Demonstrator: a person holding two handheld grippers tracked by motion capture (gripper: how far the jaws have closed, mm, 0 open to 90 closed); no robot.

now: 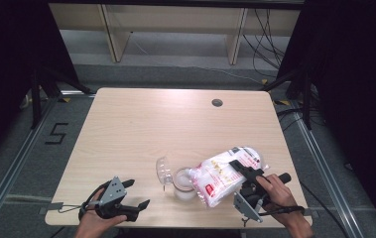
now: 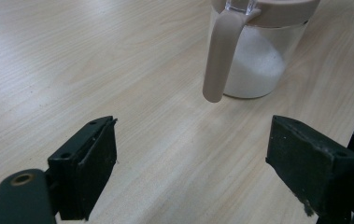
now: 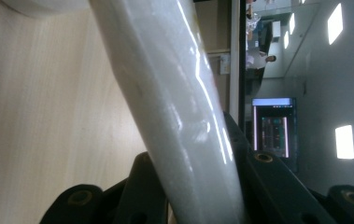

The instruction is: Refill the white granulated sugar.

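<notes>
A clear jar [image 1: 184, 186] with a beige rim stands near the table's front edge, its see-through lid [image 1: 164, 171] flipped open to the left. In the left gripper view the jar [image 2: 258, 65] is part full of white grains, and a beige strap [image 2: 219, 56] hangs down its side. A plastic bag of white grains [image 1: 222, 176] lies tilted, its lower end at the jar's mouth. My right gripper [image 1: 242, 171] is shut on the bag [image 3: 165, 93], which runs up between its jaws. My left gripper [image 1: 138, 192] rests at the front left, open and holding nothing [image 2: 188, 154], a short way from the jar.
The wooden table [image 1: 141, 124] has a small round grey cap [image 1: 217, 102] near its far edge. Beyond the table stands a low wooden shelf [image 1: 175, 29], with cables on the floor at the right. Black stands flank both sides.
</notes>
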